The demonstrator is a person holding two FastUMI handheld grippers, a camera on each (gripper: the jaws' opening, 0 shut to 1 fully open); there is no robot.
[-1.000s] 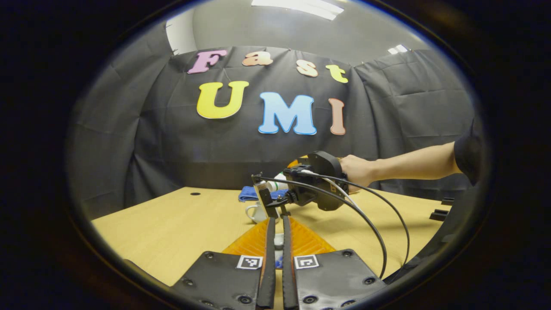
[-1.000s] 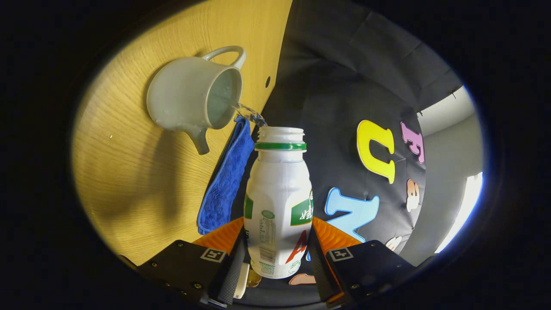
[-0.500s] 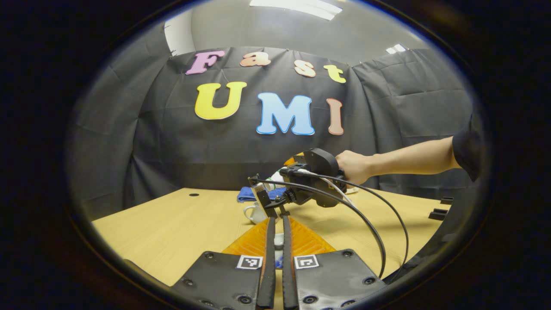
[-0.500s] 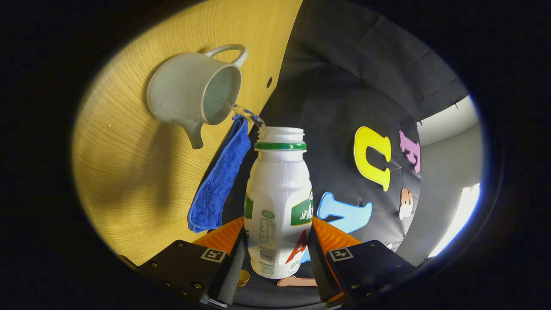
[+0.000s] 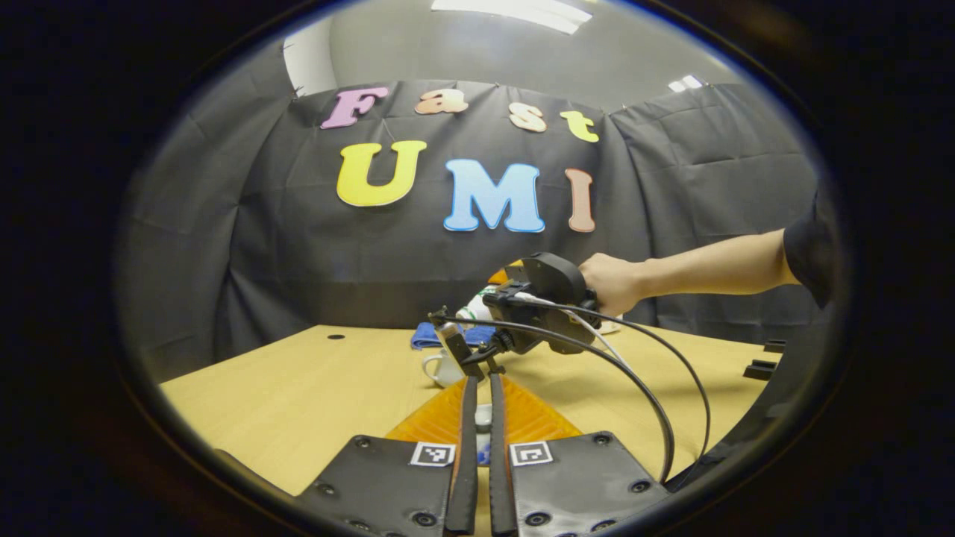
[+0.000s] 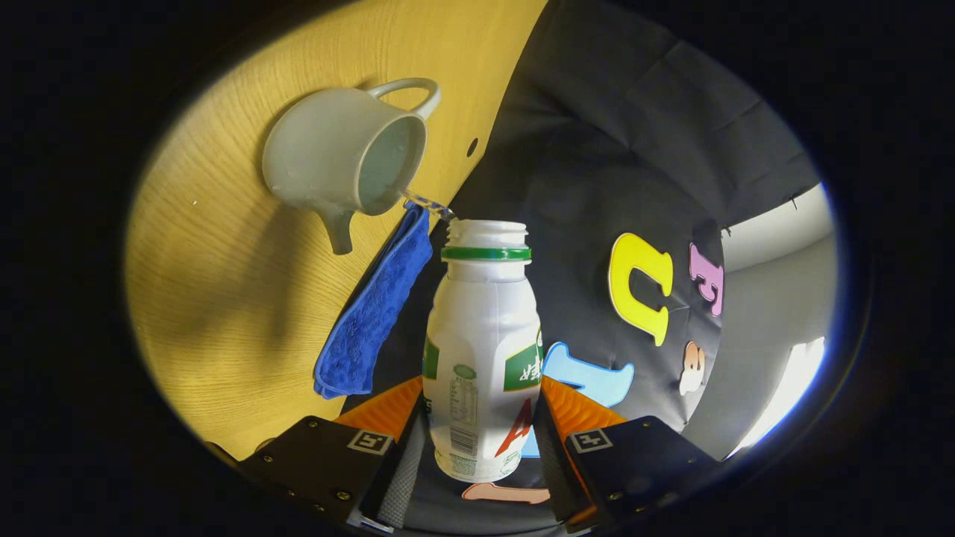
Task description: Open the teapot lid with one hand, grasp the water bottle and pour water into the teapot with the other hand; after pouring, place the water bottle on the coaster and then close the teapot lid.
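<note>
Right gripper (image 6: 481,440) clamps the tipped water bottle (image 6: 483,350), a thin stream running into the open teapot (image 6: 343,168).

Right gripper (image 6: 477,440) tipped sideways, clamped; left gripper (image 5: 477,455) fingers together.

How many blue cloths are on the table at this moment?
1. The blue cloth lies on the table near its far edge by the wall, just behind the teapot; the left gripper view shows it there too. Others may be hidden.
</note>
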